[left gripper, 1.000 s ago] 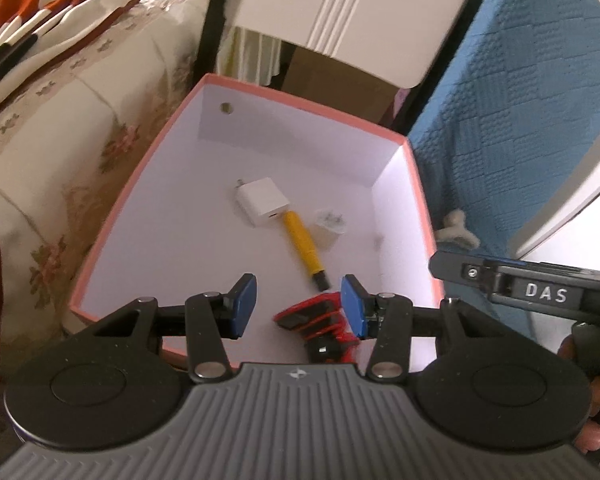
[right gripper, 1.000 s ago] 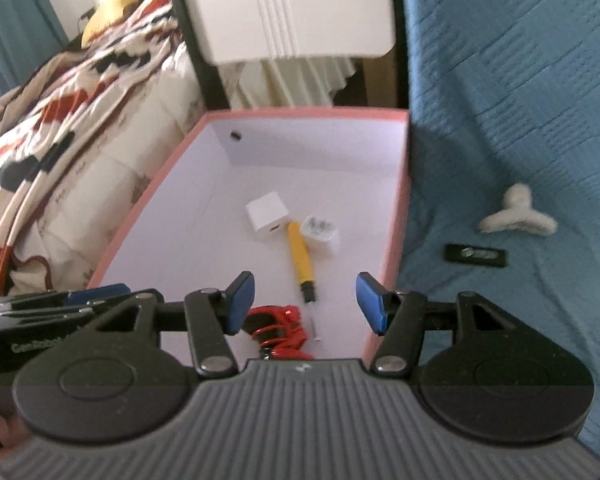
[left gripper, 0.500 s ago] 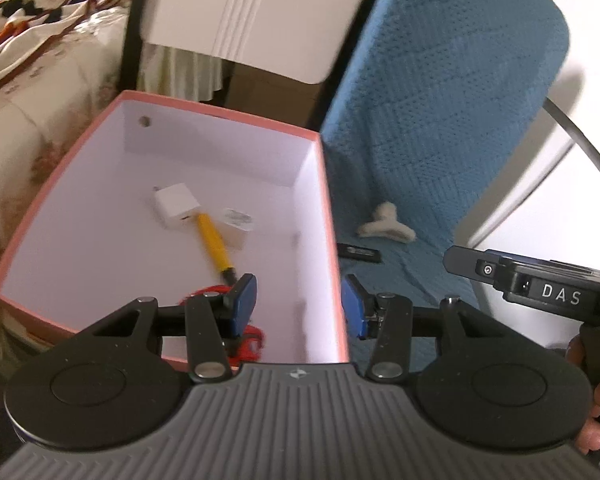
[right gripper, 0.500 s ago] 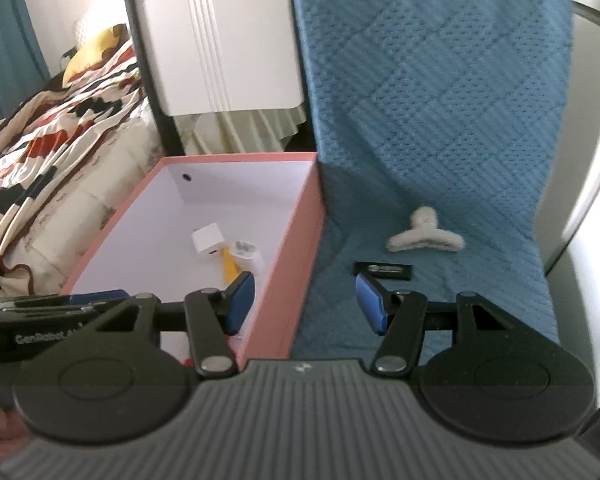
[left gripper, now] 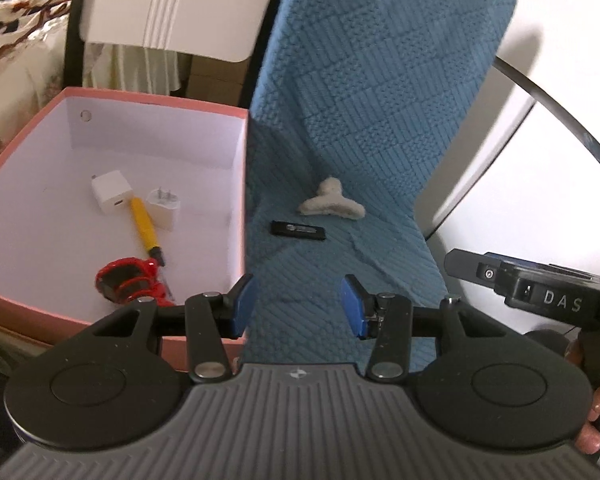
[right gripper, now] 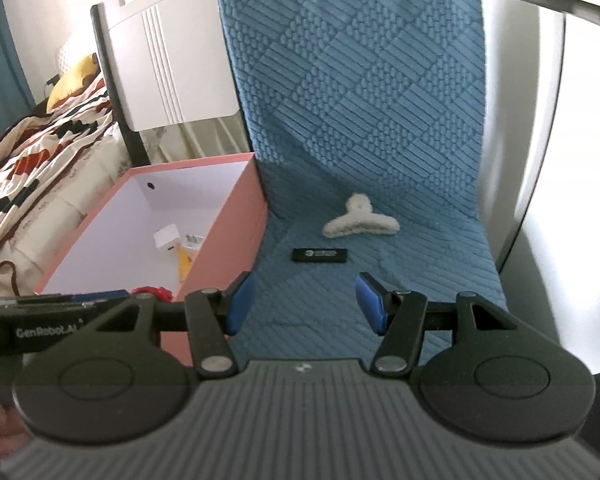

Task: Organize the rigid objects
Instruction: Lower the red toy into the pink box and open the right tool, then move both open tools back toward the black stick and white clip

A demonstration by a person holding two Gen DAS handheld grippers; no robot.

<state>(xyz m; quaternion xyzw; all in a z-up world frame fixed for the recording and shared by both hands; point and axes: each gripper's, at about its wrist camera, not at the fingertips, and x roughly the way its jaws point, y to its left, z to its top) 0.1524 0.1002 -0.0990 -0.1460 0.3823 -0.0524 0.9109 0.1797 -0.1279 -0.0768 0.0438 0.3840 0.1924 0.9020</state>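
Observation:
A pink box (left gripper: pixel 112 98) (right gripper: pixel 236 216) with a white inside stands left of a blue chair seat (left gripper: pixel 340 264) (right gripper: pixel 312 292). Inside it lie two white chargers (left gripper: pixel 112 198) (left gripper: pixel 164 208), a yellow-handled screwdriver (left gripper: pixel 144 228) and a red object (left gripper: pixel 128 280). On the seat rest a black flat stick (left gripper: pixel 298 231) (right gripper: pixel 320 255) and a fluffy white hair claw (left gripper: pixel 332 204) (right gripper: pixel 360 222). My left gripper (left gripper: pixel 298 306) is open and empty above the seat, next to the box's right wall. My right gripper (right gripper: pixel 304 302) is open and empty, short of the black stick.
A bed with patterned bedding (right gripper: pixel 28 160) lies left of the box, and a white headboard panel (left gripper: pixel 172 4) stands behind it. The chair's blue-covered backrest (right gripper: pixel 360 80) rises behind the seat, with a dark metal armrest tube (left gripper: pixel 560 120) at the right.
Both grippers have swung right, from over the box's inside to over the blue seat. The black stick and hair claw have come into the left wrist view. Neither gripper's opening has changed.

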